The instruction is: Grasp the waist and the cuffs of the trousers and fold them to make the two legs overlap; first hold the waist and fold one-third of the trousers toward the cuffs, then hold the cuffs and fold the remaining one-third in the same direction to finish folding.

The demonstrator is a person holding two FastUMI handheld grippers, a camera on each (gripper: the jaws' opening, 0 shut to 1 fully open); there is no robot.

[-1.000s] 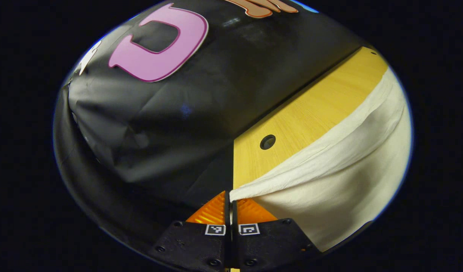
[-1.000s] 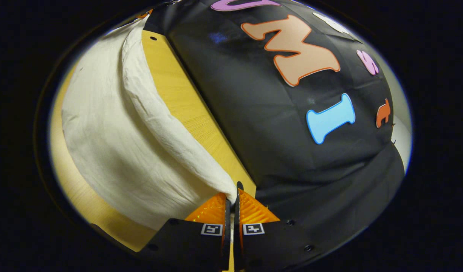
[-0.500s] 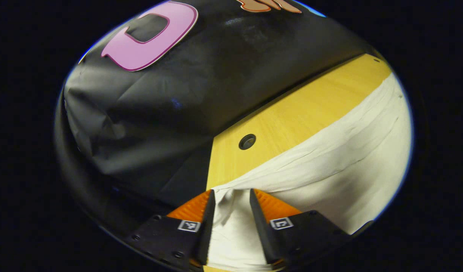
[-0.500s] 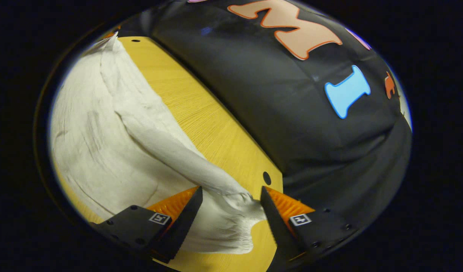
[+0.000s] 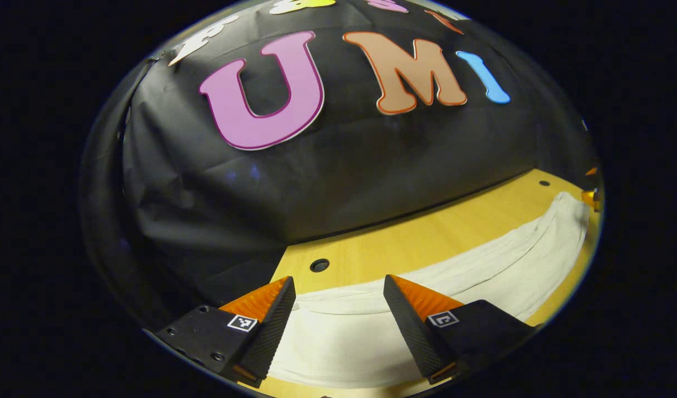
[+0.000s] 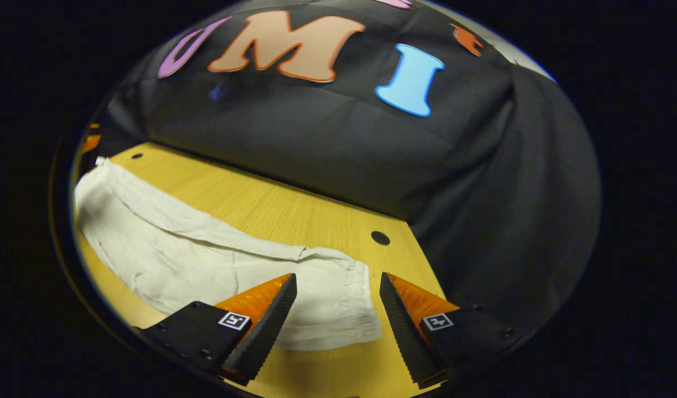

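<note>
Cream-white trousers [image 5: 471, 271] lie flat on the yellow wooden table [image 5: 426, 237] as one long strip, doubled lengthwise. In the left gripper view my left gripper [image 5: 339, 281] stands open just above one end of the strip, touching no cloth. In the right gripper view the trousers [image 6: 205, 254] run off to the left, and their gathered end [image 6: 355, 301] lies under my right gripper [image 6: 338, 276], which is open and clear of the fabric. An orange bit of the other gripper [image 6: 89, 141] shows at the strip's far end.
The black cloth wall [image 5: 344, 177] hangs close behind the table's back edge. Round holes [image 5: 319, 265] [image 6: 380, 237] mark the tabletop near each end of the trousers. Bare wood [image 6: 261, 204] lies between the trousers and the wall.
Both grippers were shut on the trousers' ends a second ago, holding them up. They have opened and let go, and the trousers have settled flat on the table as both grippers backed off.
</note>
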